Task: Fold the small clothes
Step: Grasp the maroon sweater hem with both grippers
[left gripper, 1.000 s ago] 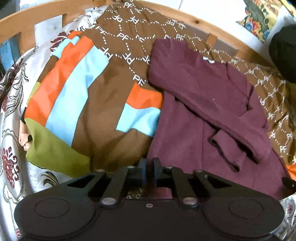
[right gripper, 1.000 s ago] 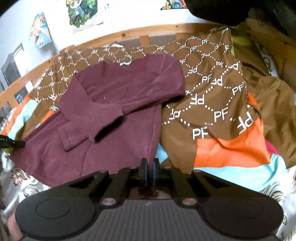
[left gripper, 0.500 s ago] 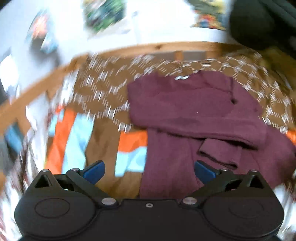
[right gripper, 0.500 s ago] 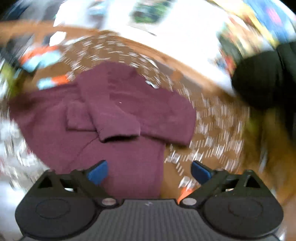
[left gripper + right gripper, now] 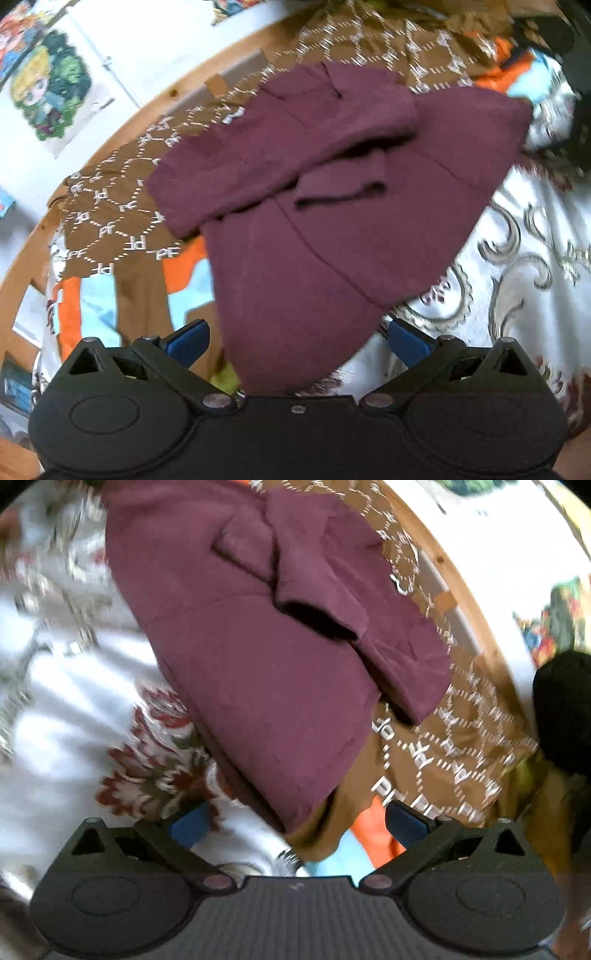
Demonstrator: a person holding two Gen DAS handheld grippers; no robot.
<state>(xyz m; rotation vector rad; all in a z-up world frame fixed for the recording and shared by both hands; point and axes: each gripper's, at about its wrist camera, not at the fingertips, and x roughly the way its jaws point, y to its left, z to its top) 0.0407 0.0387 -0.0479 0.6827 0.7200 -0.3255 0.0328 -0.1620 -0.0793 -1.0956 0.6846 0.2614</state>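
Observation:
A small maroon sweater (image 5: 325,206) lies flat on the bed with both sleeves folded across its chest. One bottom corner of it lies between the wide-spread blue pads of my left gripper (image 5: 295,341), which is open and pinches nothing. In the right wrist view the same maroon sweater (image 5: 258,653) runs diagonally, and its other bottom corner points between the blue pads of my right gripper (image 5: 295,823), also open and empty. Neither pad presses on the cloth.
Under the sweater lies a brown quilt (image 5: 122,218) with white letter print and orange and blue patches (image 5: 373,834), on a white floral bedspread (image 5: 517,266). A wooden bed rail (image 5: 476,602) curves behind. A dark bundle (image 5: 565,709) sits by the rail.
Both grippers went from shut to wide open. Both views have rolled strongly, and each gripper now faces a bottom corner of the maroon sweater from closer and lower.

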